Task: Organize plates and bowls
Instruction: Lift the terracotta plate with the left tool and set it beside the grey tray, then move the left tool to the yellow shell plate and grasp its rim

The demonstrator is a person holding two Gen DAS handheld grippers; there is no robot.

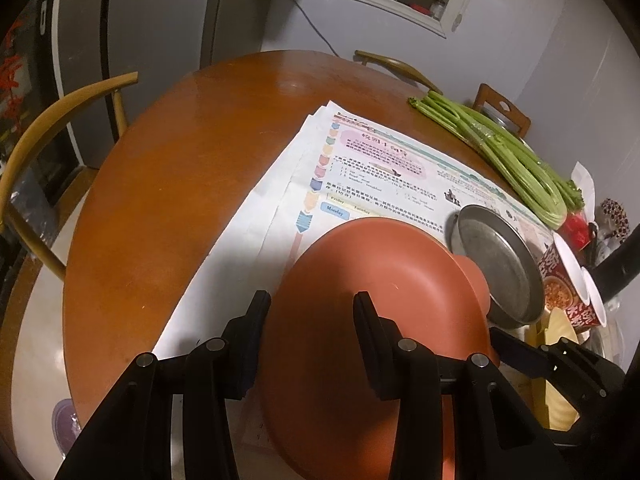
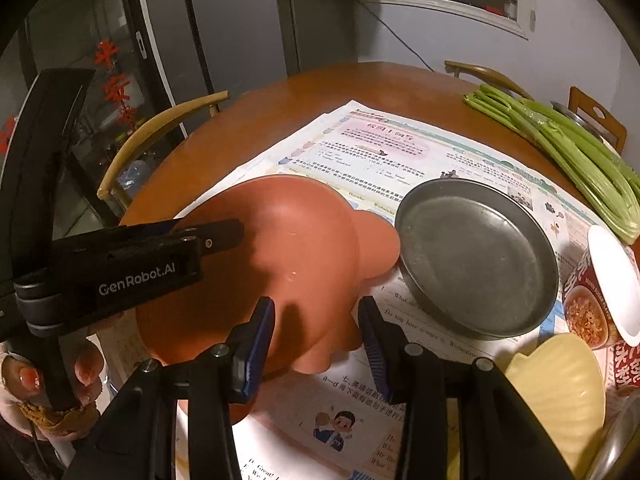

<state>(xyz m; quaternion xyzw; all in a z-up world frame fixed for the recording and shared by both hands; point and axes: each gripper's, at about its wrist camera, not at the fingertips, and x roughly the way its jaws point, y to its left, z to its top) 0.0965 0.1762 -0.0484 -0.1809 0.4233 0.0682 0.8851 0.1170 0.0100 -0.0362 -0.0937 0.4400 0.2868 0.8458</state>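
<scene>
A terracotta-coloured bowl (image 1: 384, 280) (image 2: 288, 240) with rounded lobes along its edge is held tilted over the printed paper sheets. My left gripper (image 1: 312, 308) is shut on its left rim; seen from the side in the right wrist view, the left gripper (image 2: 234, 234) pinches that edge. My right gripper (image 2: 316, 320) is shut on the bowl's near lobed edge, and the right gripper (image 1: 508, 348) shows dark at the bowl's right side. A round metal pan (image 1: 500, 264) (image 2: 476, 256) lies just right of the bowl. A pale yellow bowl (image 2: 560, 396) sits at the near right.
Printed sheets (image 1: 360, 168) cover the round wooden table (image 1: 168, 184). Celery stalks (image 2: 560, 144) lie at the far right, and a red instant-noodle cup (image 2: 600, 296) stands beside the pan. Wooden chairs (image 1: 48, 132) ring the table. A person's hand (image 2: 28, 380) grips the left handle.
</scene>
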